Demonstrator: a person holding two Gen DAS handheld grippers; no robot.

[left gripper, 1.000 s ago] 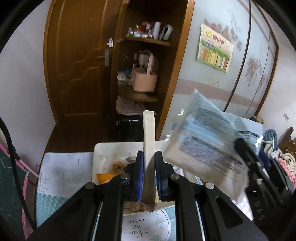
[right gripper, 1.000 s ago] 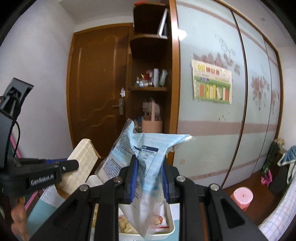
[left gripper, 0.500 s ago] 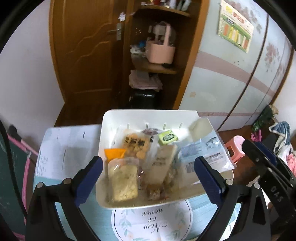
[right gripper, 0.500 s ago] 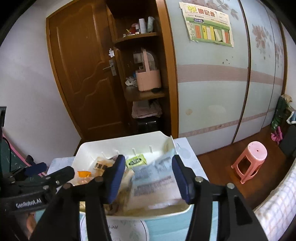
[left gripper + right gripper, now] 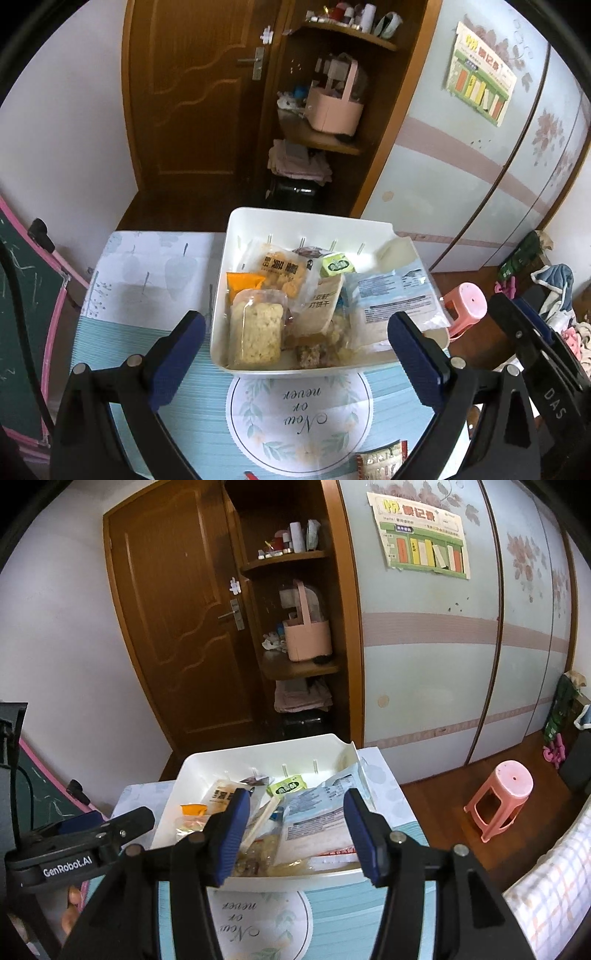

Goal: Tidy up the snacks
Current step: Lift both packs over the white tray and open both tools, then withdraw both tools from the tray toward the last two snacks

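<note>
A white bin on the table holds several snack packets: a beige cracker box, a pale blue bag, a rice cake pack, a small green pack. My left gripper is open and empty just short of the bin's near edge. My right gripper is open and empty above the bin's near edge. A small snack packet lies on the table at the near edge.
The table has a teal cloth with a round "Now or never" print. A pink stool stands on the floor to the right. A wooden door, a corner shelf and wardrobe doors lie behind. A green chalkboard is at left.
One second ago my left gripper held the beige box and my right held the blue bag, both raised. Both packets now lie in the bin, and both grippers are open and drawn back.
</note>
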